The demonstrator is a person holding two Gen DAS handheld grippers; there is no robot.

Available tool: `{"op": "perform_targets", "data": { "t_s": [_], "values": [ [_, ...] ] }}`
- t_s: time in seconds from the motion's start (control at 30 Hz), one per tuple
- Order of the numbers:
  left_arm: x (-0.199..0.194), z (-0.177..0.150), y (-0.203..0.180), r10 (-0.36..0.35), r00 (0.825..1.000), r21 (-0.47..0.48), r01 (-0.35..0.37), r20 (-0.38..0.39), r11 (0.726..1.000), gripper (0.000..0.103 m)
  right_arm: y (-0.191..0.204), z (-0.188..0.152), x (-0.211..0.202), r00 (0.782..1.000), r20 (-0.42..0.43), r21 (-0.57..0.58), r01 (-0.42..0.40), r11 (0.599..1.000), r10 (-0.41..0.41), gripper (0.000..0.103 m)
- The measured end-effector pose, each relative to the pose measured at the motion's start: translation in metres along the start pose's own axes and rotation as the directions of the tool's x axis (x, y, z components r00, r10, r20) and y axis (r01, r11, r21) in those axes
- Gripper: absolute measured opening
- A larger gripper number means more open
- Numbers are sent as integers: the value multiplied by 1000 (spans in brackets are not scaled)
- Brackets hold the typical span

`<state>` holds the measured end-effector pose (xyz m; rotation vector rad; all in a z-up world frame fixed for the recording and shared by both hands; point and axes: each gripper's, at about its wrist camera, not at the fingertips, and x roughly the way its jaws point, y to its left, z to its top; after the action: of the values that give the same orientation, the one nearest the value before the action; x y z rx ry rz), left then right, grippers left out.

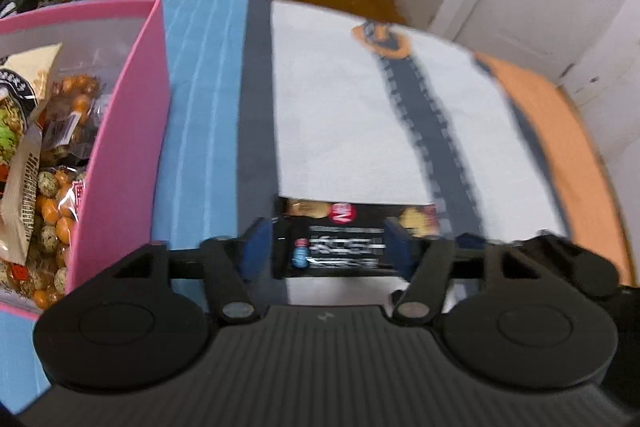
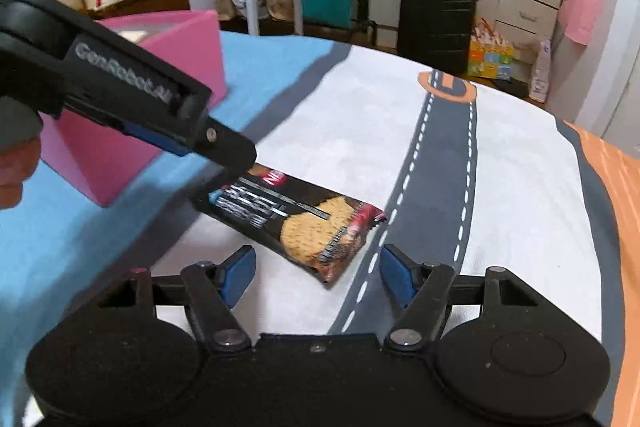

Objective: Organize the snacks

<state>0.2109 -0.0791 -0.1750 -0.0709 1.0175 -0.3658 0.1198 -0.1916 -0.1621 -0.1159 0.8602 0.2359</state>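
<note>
the pink box [image 1: 120, 147] stands at the far left on the blue part of the mat [image 1: 200, 107], already holding bags of snacks [image 1: 52, 163], and just to its right the left gripper [image 1: 324, 243] reaches down over the near end of the packet [image 1: 344, 239], a long black biscuit packet lying flat on the white part of the mat. in the left wrist view the blue pads sit on either side of the packet with its printed face between them; the picture is smeared, so i cannot tell whether the pads press on it or only straddle it. in the right wrist view the same packet [image 2: 296, 219] runs on a slant, its upper-left end tucked under the left gripper's fingers [image 2: 228, 151] and its lower-right end, with the biscuit picture, pointing toward the grey road print [image 2: 440, 163]. the right gripper [image 2: 318, 275] hangs released further right, jaws apart with nothing between them, the packet's free end lying just ahead of them. so the left hand is the nearer one: it is at the end closest to the box, and the box lies to that gripper's left, across the packet's long axis. the likely move is a lift and a short carry leftward over the pink wall.
</note>
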Motion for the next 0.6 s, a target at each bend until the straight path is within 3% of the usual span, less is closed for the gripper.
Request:
{"op": "perform_targets", "data": {
  "t_s": [0.07, 0.27, 0.5, 0.6],
  "values": [
    [13, 3, 1, 43, 999, -15, -43, -9, 999, 70, 1, -1, 3, 1000, 24, 11, 9, 1000, -9, 73],
    [41, -1, 6, -19, 999, -86, 15, -47, 996, 70, 10, -3, 11, 1000, 29, -75, 14, 997, -11, 74],
    [45, -7, 10, -38, 999, -140, 34, -27, 990, 70, -1, -3, 24, 998, 25, -26, -55, 998, 56, 74],
    [44, -9, 7, -38, 999, -133, 34, -28, 991, 68, 5, -1, 26, 999, 20, -53, -26, 998, 27, 67]
  ]
}}
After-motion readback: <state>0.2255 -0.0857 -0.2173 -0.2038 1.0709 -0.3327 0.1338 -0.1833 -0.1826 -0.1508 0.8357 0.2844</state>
